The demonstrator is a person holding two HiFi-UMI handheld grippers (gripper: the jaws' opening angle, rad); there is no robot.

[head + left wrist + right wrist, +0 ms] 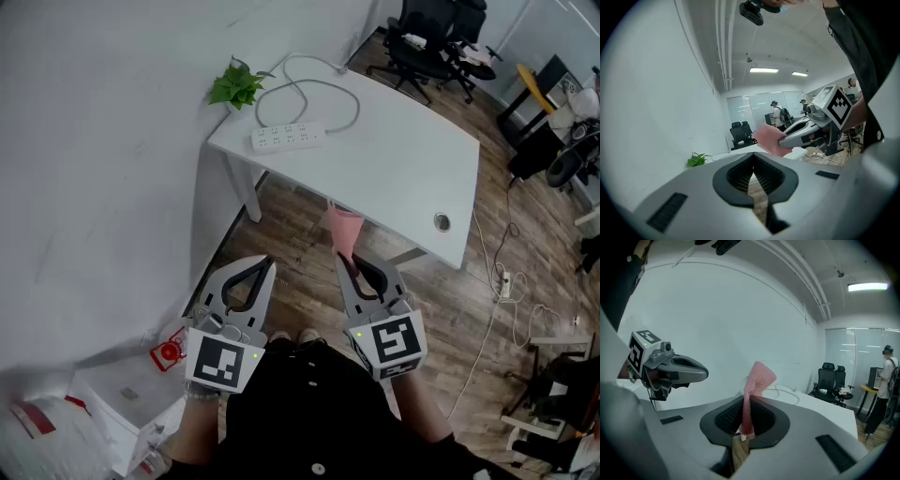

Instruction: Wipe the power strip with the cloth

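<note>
A white power strip [288,137] lies on the white table [403,178] near its left end, with its grey cable [323,94] looping behind it. My right gripper [348,258] is held over the floor short of the table and is shut on a pink cloth [343,228], which sticks up from its jaws [758,376]. My left gripper [265,266] hangs beside it, shut and empty. In the left gripper view the right gripper [780,143] and the cloth [768,138] show ahead to the right.
A small green plant [236,84] stands at the table's far left corner against the white wall. Black office chairs [436,42] stand beyond the table. A second power strip and cables [504,281] lie on the wooden floor at right. White packaging [56,422] lies at lower left.
</note>
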